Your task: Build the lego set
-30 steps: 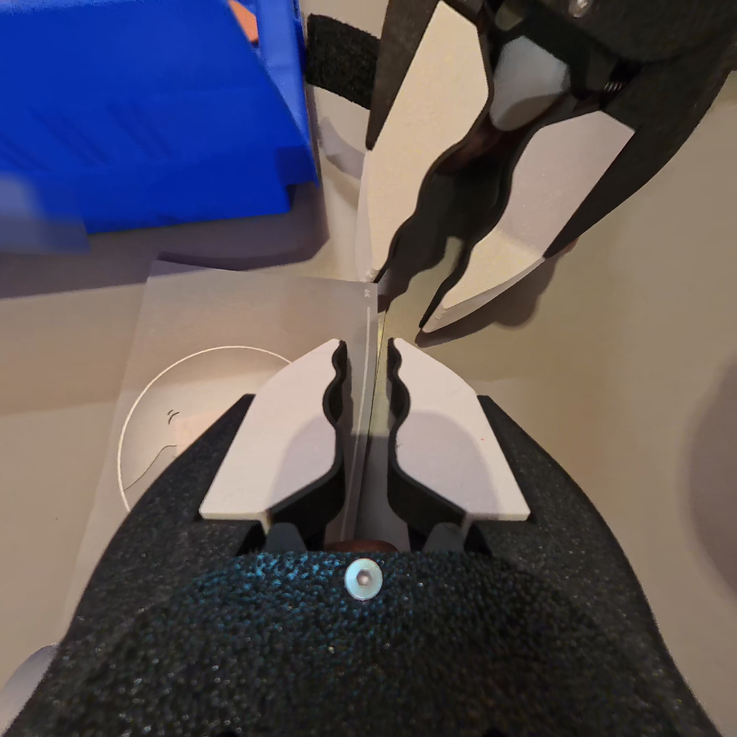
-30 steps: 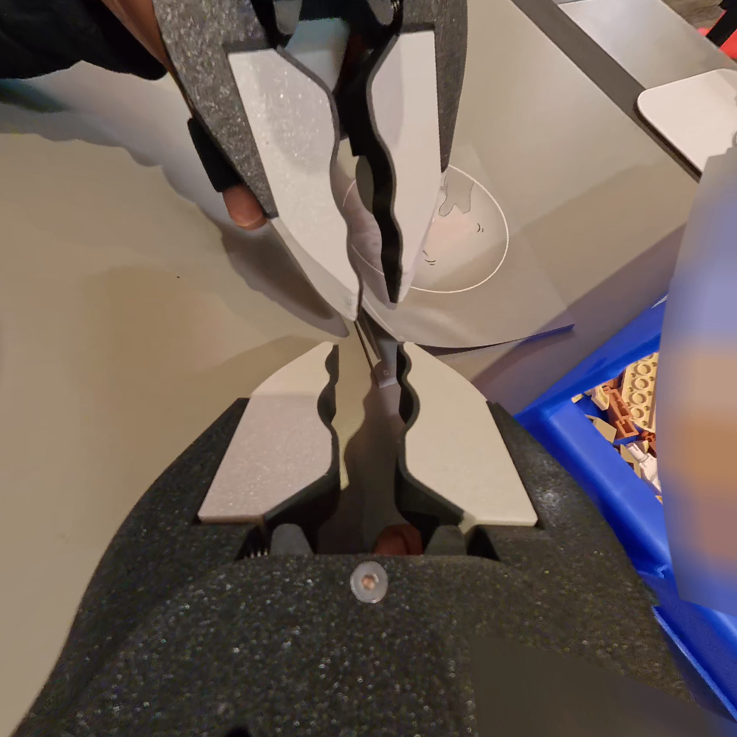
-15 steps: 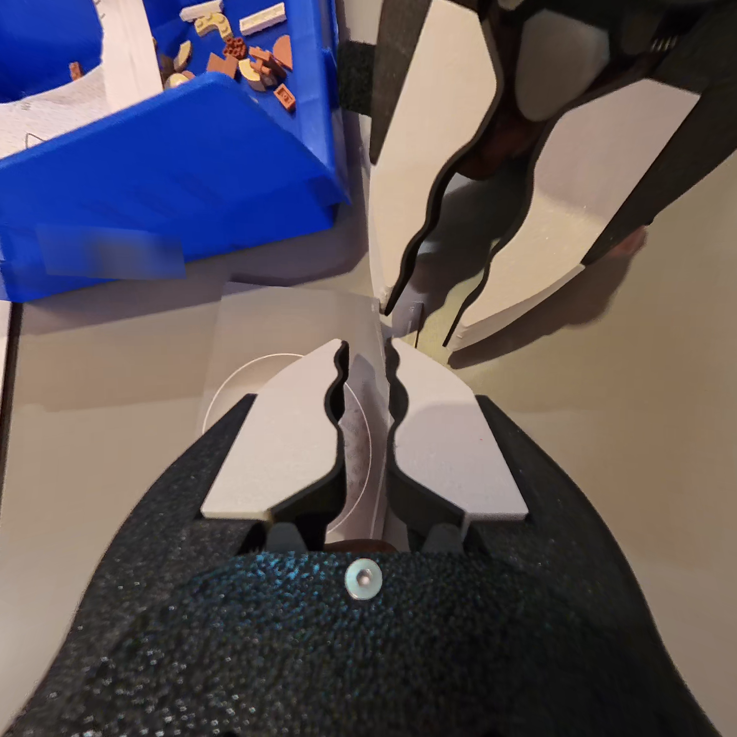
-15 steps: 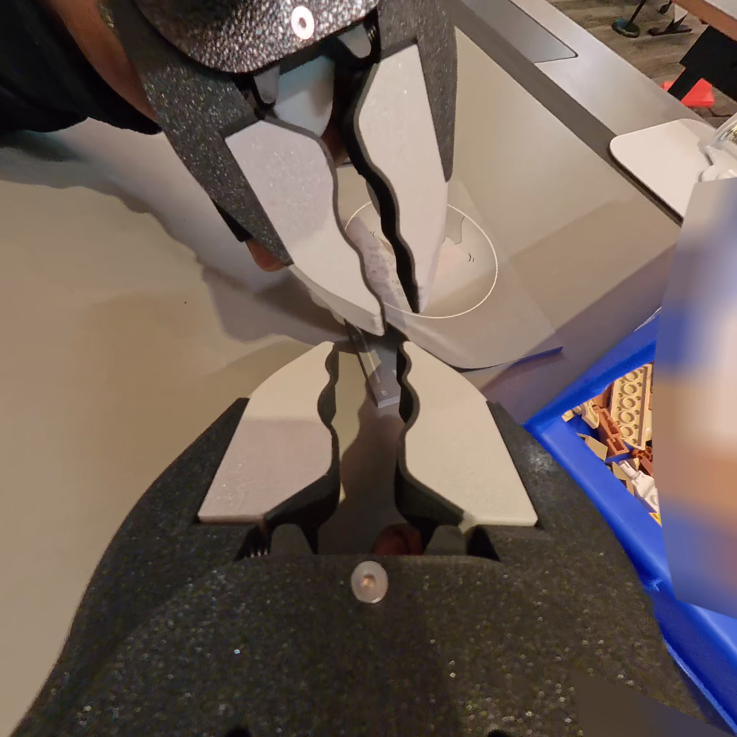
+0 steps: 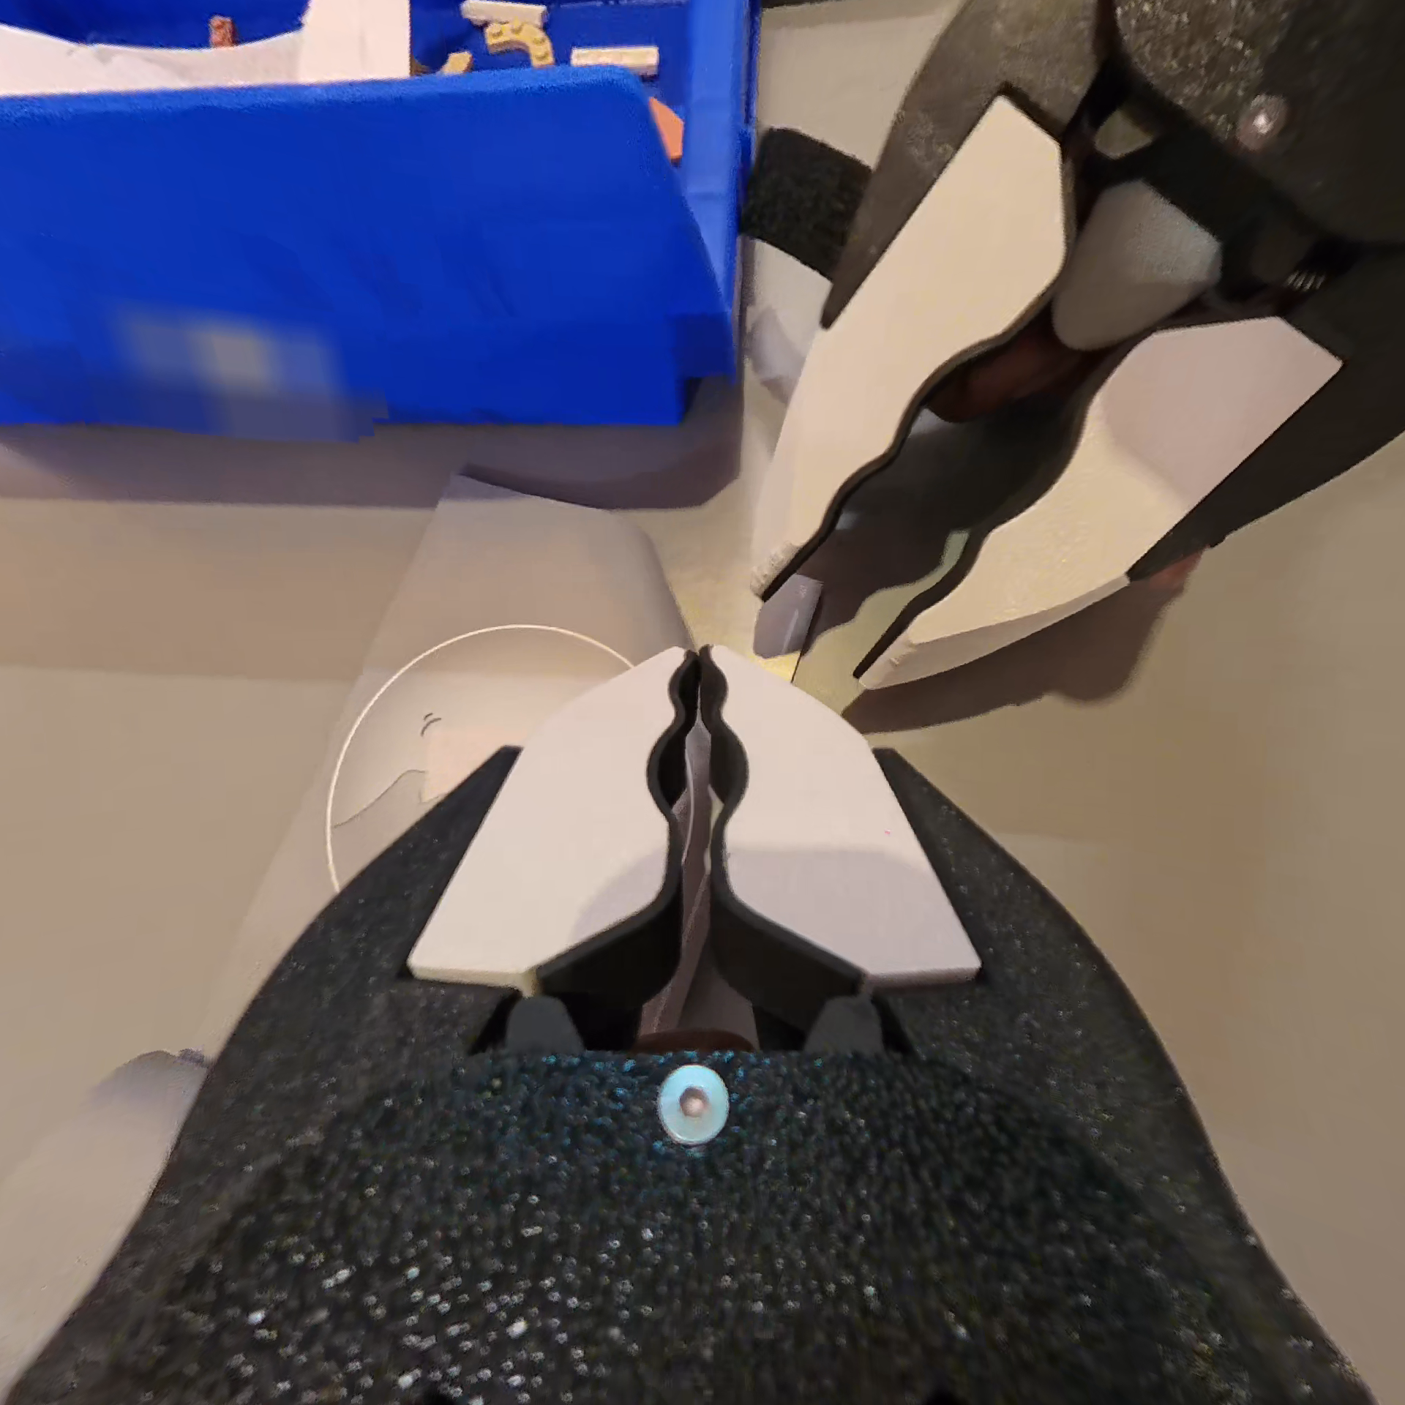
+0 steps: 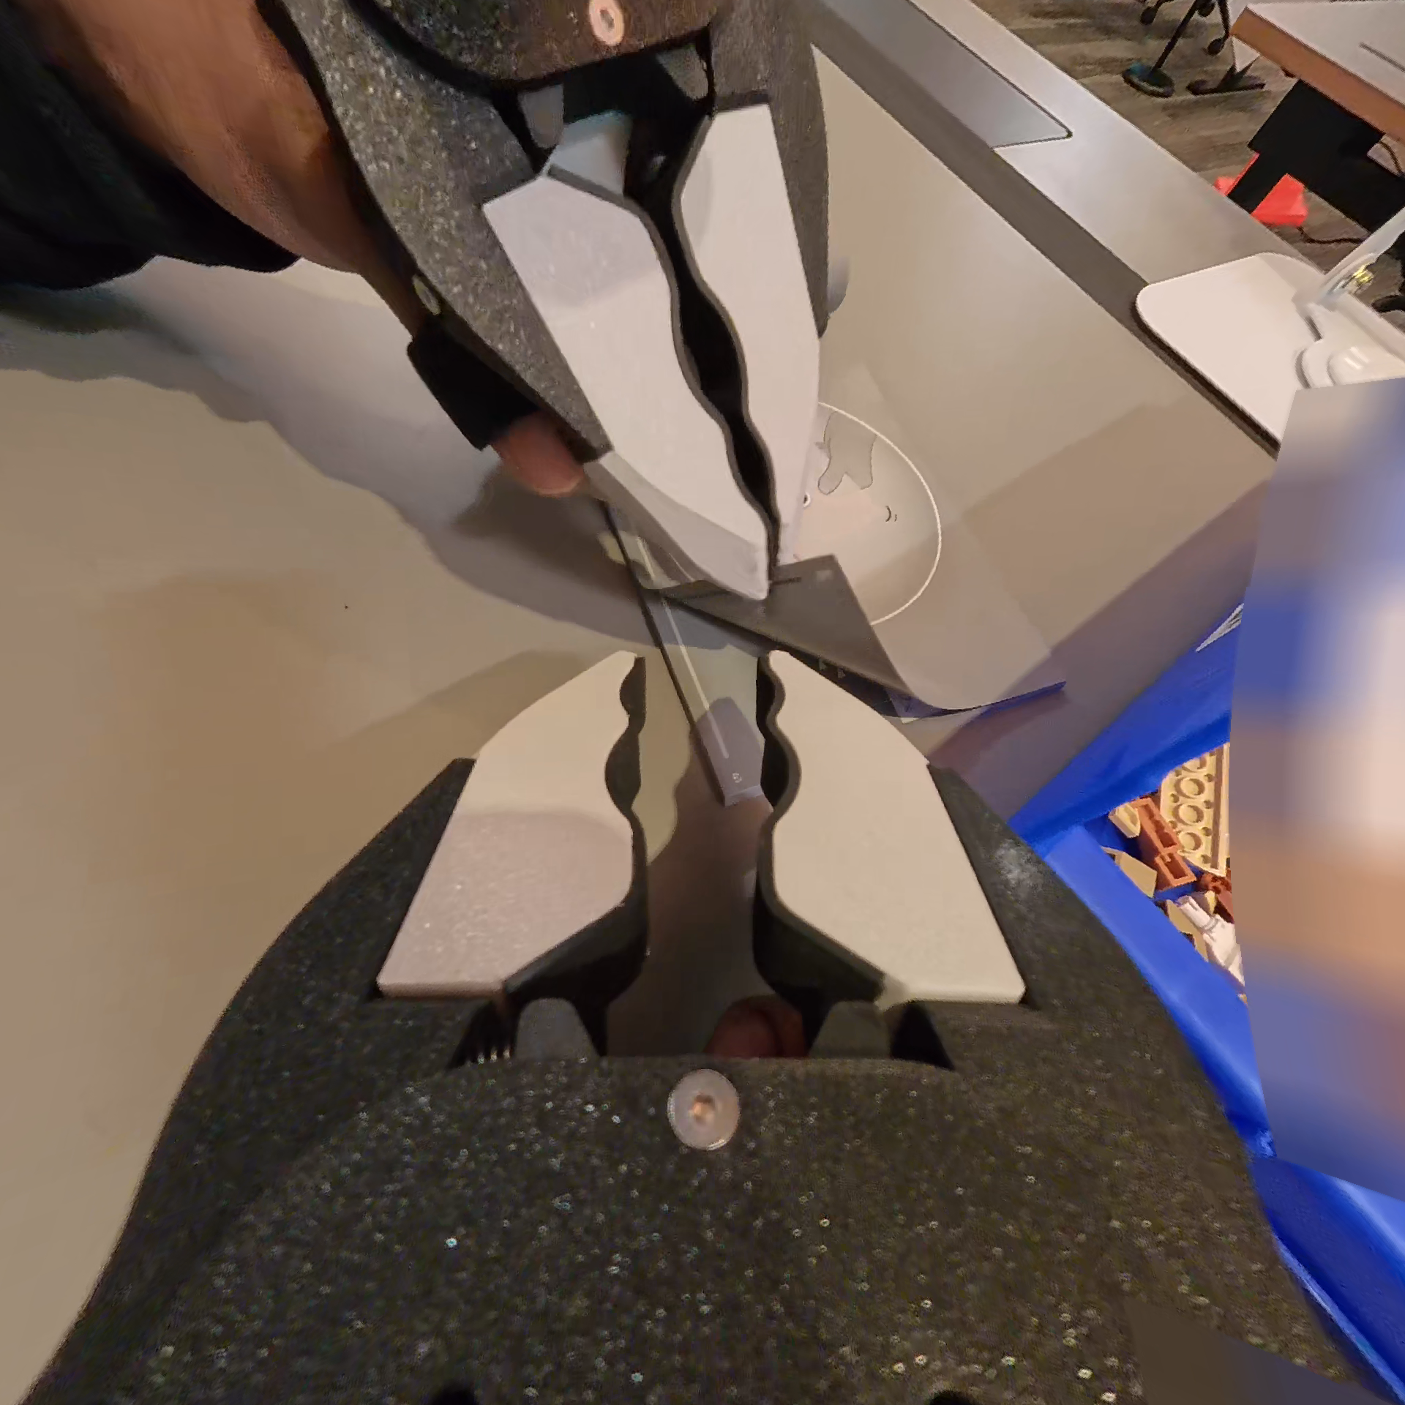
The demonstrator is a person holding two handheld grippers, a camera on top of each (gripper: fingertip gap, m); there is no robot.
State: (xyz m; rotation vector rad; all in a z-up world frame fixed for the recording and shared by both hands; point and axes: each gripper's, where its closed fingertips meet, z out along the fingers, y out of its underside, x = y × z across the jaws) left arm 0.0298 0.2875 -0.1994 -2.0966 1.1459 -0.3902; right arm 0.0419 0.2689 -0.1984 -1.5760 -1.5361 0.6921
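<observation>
Left gripper [image 5: 699,661]: black, grainy, speckled plastic body, broad and rounded toward the camera. One round silver washer-and-screw [image 5: 692,1104] on the body's midline, just behind the finger roots. Two flat pale-grey fingers [image 5: 585,821] with black rubber-like wavy inner edges; black wedge-shaped brackets at their roots.

Right gripper [image 6: 699,730]: same build, with a dull metal screw [image 6: 702,1108] centred behind the fingers and a small coil spring [image 6: 486,1048] left of that screw.

Hand [image 6: 532,456] behind the far gripper wears a black strap across one finger; a black sleeve [image 6: 84,190] lies left of it.
</observation>
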